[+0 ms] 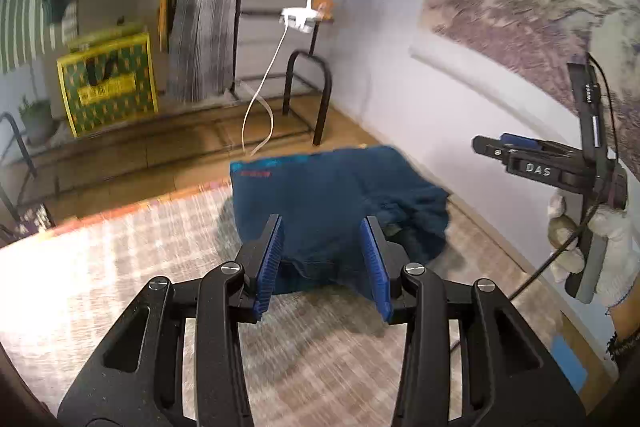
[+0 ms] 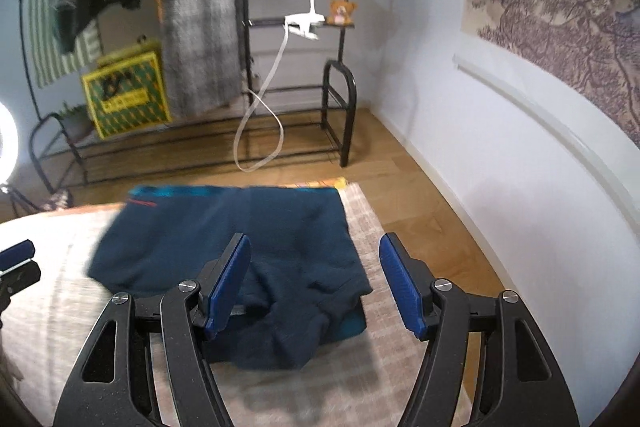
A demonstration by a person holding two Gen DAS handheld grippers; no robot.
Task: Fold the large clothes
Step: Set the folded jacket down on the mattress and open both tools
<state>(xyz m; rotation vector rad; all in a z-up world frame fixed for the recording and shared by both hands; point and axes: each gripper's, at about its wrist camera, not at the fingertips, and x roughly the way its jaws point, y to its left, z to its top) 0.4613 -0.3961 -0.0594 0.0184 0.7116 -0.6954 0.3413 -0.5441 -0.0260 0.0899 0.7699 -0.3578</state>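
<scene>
garment: dark navy garment lying folded on pale checked cloth surface; teal band showing along far edge; small red stripe sitting near far left corner
shape: roughly rectangular; far part lying flat; near edge bunching into rumpled folds
near right corner: teal underside peeking out
contact: nothing touching it

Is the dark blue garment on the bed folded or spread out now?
Folded. The dark blue garment lies as a compact, layered rectangle, its near edge still rumpled.
</scene>
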